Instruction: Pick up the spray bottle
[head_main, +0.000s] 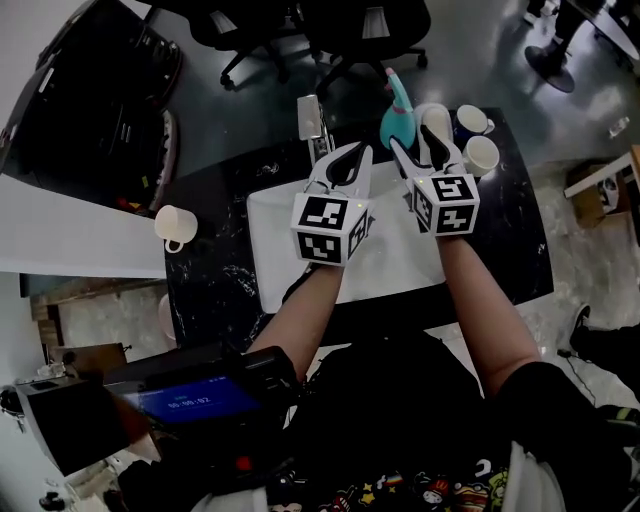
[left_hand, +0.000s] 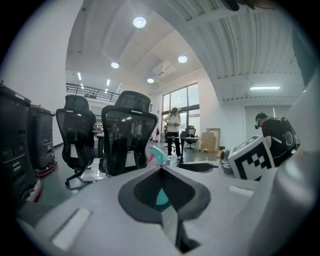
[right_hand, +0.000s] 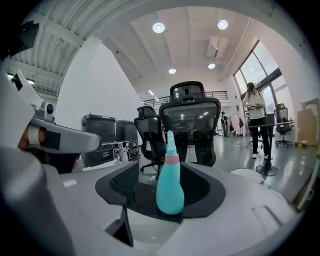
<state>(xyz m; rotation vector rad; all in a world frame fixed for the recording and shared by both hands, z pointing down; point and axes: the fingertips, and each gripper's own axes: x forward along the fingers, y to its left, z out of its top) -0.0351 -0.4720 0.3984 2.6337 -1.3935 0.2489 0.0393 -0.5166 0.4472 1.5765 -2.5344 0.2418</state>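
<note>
The teal spray bottle (head_main: 397, 120) with a pink collar stands upright at the far edge of the black table (head_main: 215, 280), just past the white mat (head_main: 400, 255). My right gripper (head_main: 422, 148) is open, level with the table. In the right gripper view the bottle (right_hand: 170, 187) stands centred between the two spread jaws, which do not touch it. My left gripper (head_main: 352, 152) hovers beside it on the left, its tips meeting with nothing held. In the left gripper view the bottle (left_hand: 159, 155) shows just beyond the closed tips (left_hand: 161, 169).
Three white cups (head_main: 470, 122) crowd the table's far right corner, right behind the bottle. A white mug (head_main: 175, 223) sits at the table's left edge. A small grey box (head_main: 310, 117) lies at the far edge. Office chairs (head_main: 262, 30) stand beyond the table.
</note>
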